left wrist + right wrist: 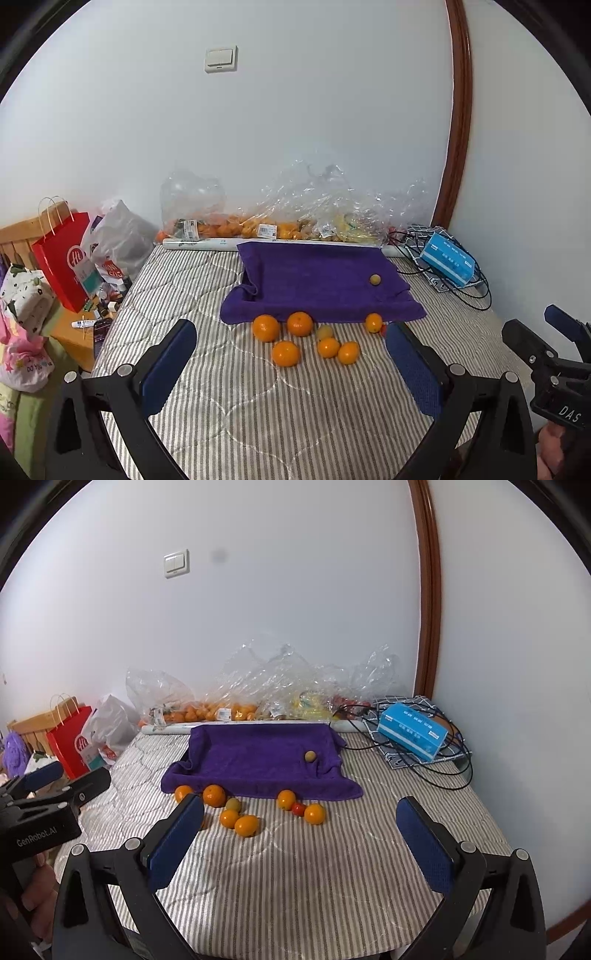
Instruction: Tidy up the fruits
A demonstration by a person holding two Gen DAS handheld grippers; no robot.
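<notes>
Several oranges (285, 353) (246, 825) lie loose on the striped bed in front of a purple towel (314, 280) (258, 760). A small red tomato (298, 808) sits among them, and a small yellow-green fruit (325, 331) (233, 804). One small brownish fruit (375, 279) (310, 756) rests on the towel near its right side. My left gripper (291, 369) is open and empty, held above the bed just short of the oranges. My right gripper (299, 845) is open and empty, also short of the fruit. Each gripper shows at the edge of the other's view.
Clear plastic bags of fruit (258, 221) (236, 705) line the wall behind the towel. A blue box (447, 259) (413, 731) lies on black cables at the right. A red paper bag (62, 258) (70, 746) and clutter stand at the left off the bed.
</notes>
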